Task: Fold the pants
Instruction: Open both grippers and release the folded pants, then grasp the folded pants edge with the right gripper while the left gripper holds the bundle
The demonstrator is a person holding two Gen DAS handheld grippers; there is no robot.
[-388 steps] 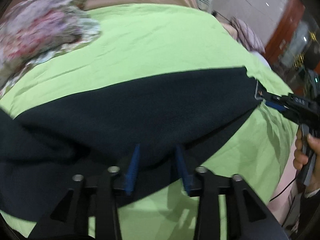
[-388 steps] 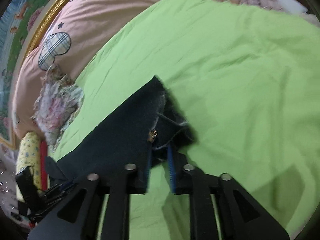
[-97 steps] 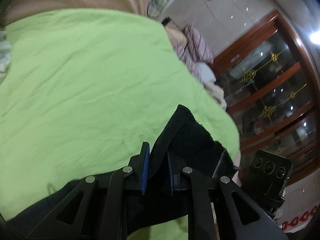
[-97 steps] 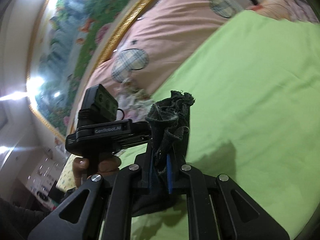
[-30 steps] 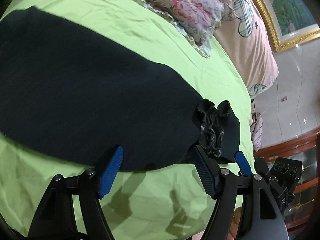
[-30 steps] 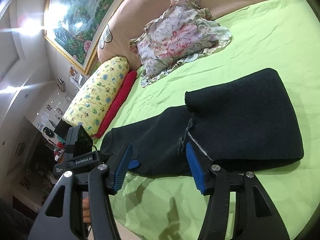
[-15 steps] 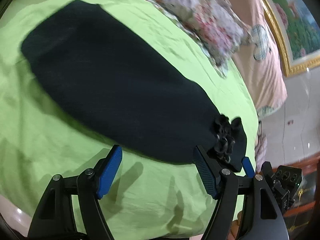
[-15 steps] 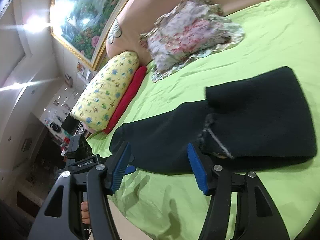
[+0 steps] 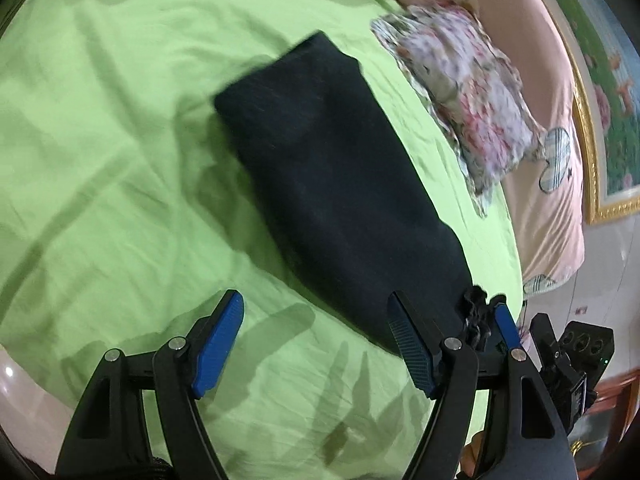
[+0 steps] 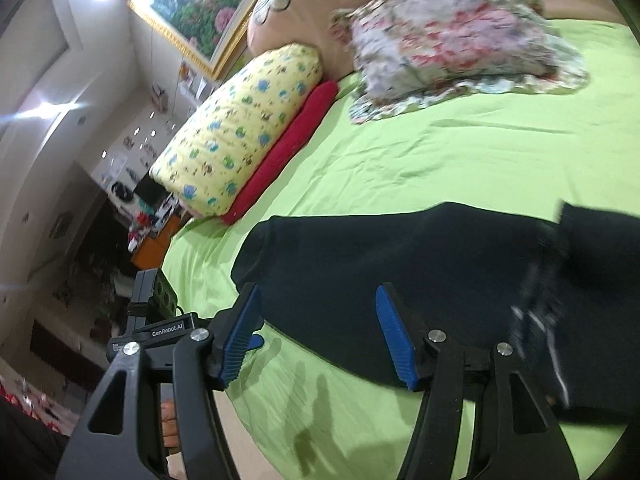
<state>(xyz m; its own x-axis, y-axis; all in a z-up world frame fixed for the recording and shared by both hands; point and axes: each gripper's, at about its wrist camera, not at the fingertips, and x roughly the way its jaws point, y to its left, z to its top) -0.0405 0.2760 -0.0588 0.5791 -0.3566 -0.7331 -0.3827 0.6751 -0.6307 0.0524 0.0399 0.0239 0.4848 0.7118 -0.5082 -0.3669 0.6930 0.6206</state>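
Observation:
The black pants [image 9: 332,184] lie folded in a long flat strip on the green bedsheet [image 9: 100,168]. They also show in the right wrist view [image 10: 420,264], with a bunched, frayed end at the right [image 10: 540,312]. My left gripper [image 9: 316,344] is open and empty, above the sheet just in front of the pants' near edge. My right gripper [image 10: 316,336] is open and empty, over the near edge of the pants. The right gripper's body shows in the left wrist view [image 9: 568,364], and the left gripper's body in the right wrist view [image 10: 160,320].
A floral pillow [image 9: 464,92] lies beyond the pants, also in the right wrist view [image 10: 452,36]. A yellow patterned bolster [image 10: 240,128] and a red cushion [image 10: 280,148] lie at the bed's head. A pink padded surround [image 9: 548,184] borders the sheet. The bed edge is close in front.
Both grippers have pulled back and swung toward the pants' far end. The pants lie where they were let go; both grippers stay open.

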